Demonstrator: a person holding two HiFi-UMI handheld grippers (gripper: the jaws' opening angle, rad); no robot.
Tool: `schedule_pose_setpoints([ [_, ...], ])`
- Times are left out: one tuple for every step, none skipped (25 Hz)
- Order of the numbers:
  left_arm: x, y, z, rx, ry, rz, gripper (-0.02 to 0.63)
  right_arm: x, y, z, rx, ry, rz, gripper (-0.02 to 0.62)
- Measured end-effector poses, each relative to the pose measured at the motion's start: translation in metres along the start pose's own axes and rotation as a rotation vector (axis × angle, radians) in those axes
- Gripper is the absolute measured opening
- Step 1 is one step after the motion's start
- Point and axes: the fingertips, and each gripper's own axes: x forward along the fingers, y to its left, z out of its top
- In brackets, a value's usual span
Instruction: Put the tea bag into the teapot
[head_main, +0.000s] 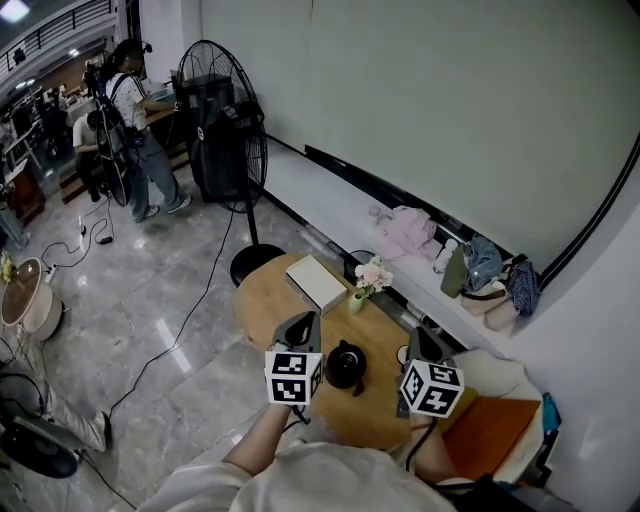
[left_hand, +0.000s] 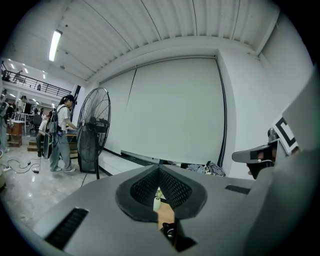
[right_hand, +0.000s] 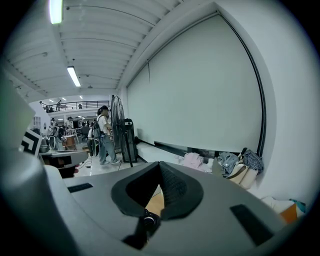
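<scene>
A black teapot (head_main: 345, 365) with its lid on stands on the round wooden table (head_main: 270, 295), between my two grippers. My left gripper (head_main: 305, 320) is held just left of the pot, jaws shut and holding nothing. To the right of the pot, my right gripper (head_main: 421, 337) is also shut and holding nothing. A small white thing (head_main: 402, 355) lies by the right gripper; I cannot tell what it is. Below the closed jaw tips (left_hand: 159, 170) of the left gripper view, the teapot (left_hand: 170, 231) shows. In the right gripper view its lid knob (right_hand: 148, 220) shows under the shut gripper (right_hand: 160, 164).
A white box (head_main: 316, 281) and a small vase of flowers (head_main: 368, 280) stand at the table's far side. A big floor fan (head_main: 225, 130) stands beyond, with cables on the floor. Clothes and bags (head_main: 470, 270) lie on the wall ledge. An orange-cushioned seat (head_main: 495, 425) is at right.
</scene>
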Motion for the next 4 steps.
schedule_pose_setpoints([
  [0.0004,0.0010,0.0009,0.000,0.000,0.001,0.005,0.0002,0.0001,0.0009,0.001,0.001,-0.001,0.034],
  [0.0010,0.0019,0.0017,-0.001,0.000,0.001,0.005,0.0005,-0.0001,0.0019,0.002,0.002,-0.003,0.034],
  [0.0018,0.0026,0.0023,-0.001,0.000,0.002,0.005,0.0010,-0.0005,0.0029,0.003,0.002,-0.004,0.034],
  [0.0026,0.0033,0.0030,-0.002,0.001,0.002,0.005,0.0014,-0.0010,0.0040,0.005,0.003,-0.005,0.034],
])
